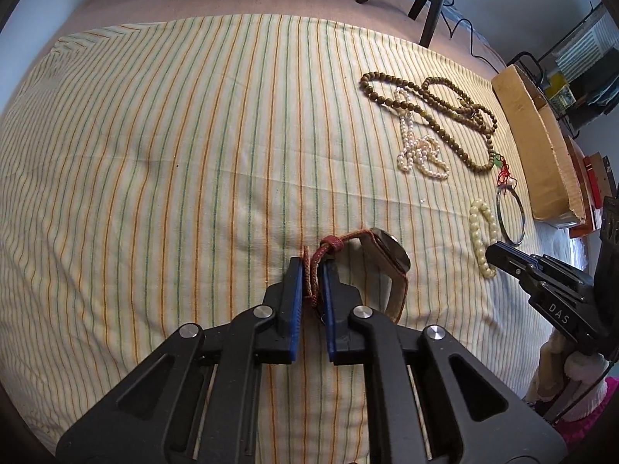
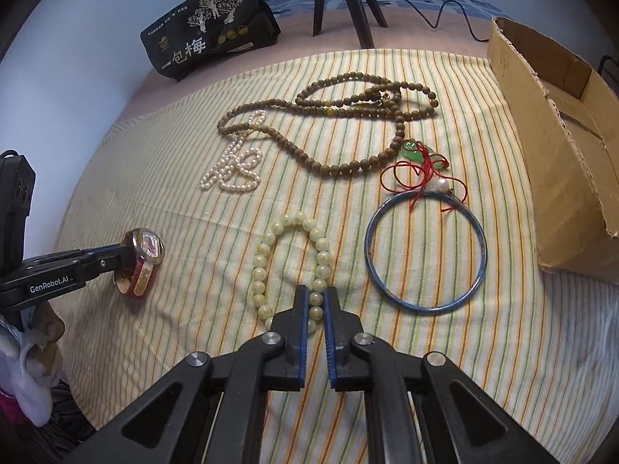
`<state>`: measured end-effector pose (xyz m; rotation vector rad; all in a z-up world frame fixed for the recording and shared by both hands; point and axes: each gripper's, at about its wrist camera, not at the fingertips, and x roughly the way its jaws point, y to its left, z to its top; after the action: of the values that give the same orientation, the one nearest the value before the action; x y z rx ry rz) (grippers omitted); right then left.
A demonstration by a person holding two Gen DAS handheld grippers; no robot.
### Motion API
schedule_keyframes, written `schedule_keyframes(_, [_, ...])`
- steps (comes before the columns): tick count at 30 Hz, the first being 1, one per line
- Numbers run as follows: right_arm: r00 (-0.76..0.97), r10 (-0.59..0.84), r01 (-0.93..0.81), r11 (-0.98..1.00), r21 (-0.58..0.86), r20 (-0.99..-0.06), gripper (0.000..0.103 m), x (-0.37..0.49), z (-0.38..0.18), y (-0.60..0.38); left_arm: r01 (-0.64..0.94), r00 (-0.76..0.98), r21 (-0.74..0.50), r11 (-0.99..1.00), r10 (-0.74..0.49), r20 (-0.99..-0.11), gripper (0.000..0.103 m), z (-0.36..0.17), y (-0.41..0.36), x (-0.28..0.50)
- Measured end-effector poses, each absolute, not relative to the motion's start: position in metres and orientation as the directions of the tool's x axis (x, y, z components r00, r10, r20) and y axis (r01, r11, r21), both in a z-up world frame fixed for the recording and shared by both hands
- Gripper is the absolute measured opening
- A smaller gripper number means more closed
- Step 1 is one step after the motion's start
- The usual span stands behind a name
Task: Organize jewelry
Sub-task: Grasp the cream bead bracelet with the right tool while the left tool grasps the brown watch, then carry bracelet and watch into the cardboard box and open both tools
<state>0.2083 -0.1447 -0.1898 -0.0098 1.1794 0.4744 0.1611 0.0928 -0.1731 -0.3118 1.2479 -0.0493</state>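
surface: striped yellow cloth point(image 2: 162, 201) over pink bed, torn cardboard box point(image 2: 557, 162) at right edge, black printed pouch point(image 2: 209, 27) at far edge | left gripper point(image 1: 312, 270) nearly closed, pinching red strap of gold-cased wristwatch point(image 1: 387, 255) | right gripper point(image 2: 315, 297) narrowly parted around cream bead bracelet point(image 2: 294, 263) near front edge, grip unclear | blue bangle point(image 2: 425, 251) just right of the bracelet

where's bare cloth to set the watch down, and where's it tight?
Free: the wide striped cloth left of the watch, up to the black bag. Tight: the right side, where brown bead strand, pearls, cream bracelet and blue bangle crowd beside the cardboard box.
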Motion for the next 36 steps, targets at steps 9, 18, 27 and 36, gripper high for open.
schedule_keyframes(9, [0.313,0.295,-0.400,0.903,0.157,-0.903,0.013,0.206,-0.193,-0.134,-0.115,0.335,-0.237,0.965,-0.187,-0.924,0.007,-0.172,0.088,0.159])
schedule_keyframes(18, [0.362,0.298,-0.461,0.881,0.108,-0.883,0.005,0.201,-0.181,-0.124,-0.118,0.382,-0.232,0.966,-0.171,-0.908,0.007,-0.158,0.090,0.157])
schedule_keyframes(27, [0.447,0.334,-0.494,0.866,0.083,-0.830,0.005,0.188,-0.142,-0.125,-0.088,0.451,-0.239,0.967,-0.175,-0.875,0.007,-0.132,0.082,0.154])
schedule_keyframes(36, [0.538,0.324,-0.453,0.890,0.057,-0.778,0.005,0.194,-0.106,-0.151,-0.028,0.531,-0.264,0.964,-0.210,-0.821,0.007,-0.095,0.056,0.158])
